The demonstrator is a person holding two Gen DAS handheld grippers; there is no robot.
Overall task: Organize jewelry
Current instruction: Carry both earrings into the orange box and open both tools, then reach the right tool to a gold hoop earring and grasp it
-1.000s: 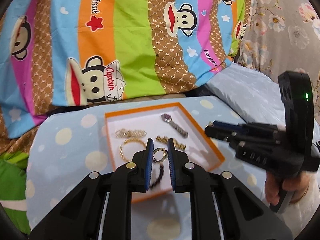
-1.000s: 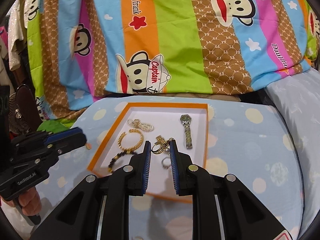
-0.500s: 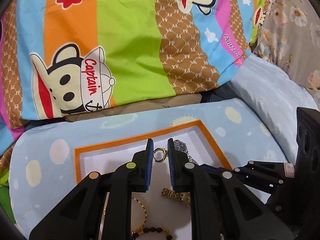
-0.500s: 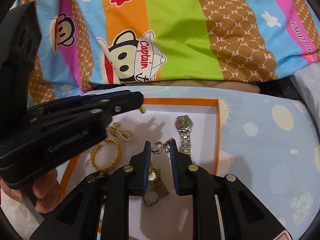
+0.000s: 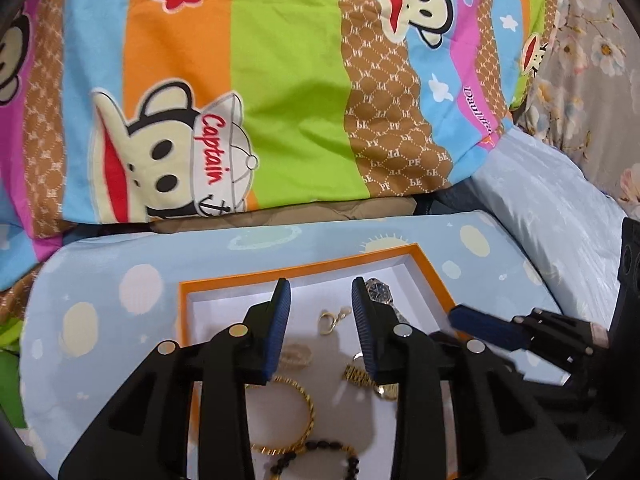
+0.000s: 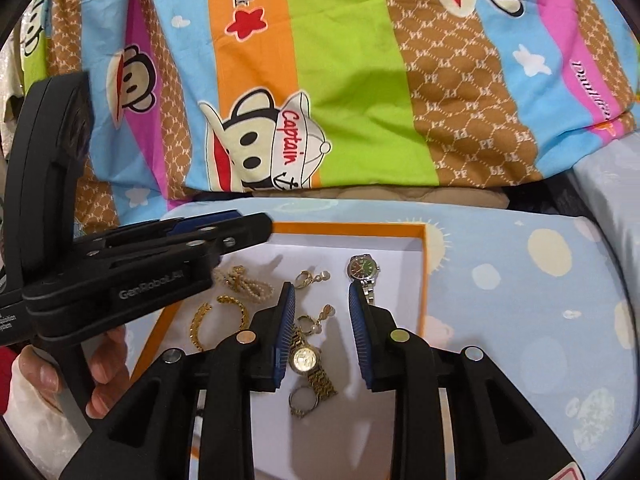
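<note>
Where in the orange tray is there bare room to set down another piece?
Free: the tray's far strip behind the earring, and the near right floor below the silver watch. Crowded: the left and middle, around the pearl bracelet, gold bangle and gold watch.

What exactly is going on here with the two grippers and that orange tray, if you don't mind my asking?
A person is sorting jewelry with two handheld grippers over an orange-rimmed tray on a bed. The left gripper and right gripper have both just been opening. Each has an earring lying loose on the tray beneath its jaws: one earring under the left, another earring under the right. Neither is gripped. Two watches, bracelets and a ring lie around them.
</note>
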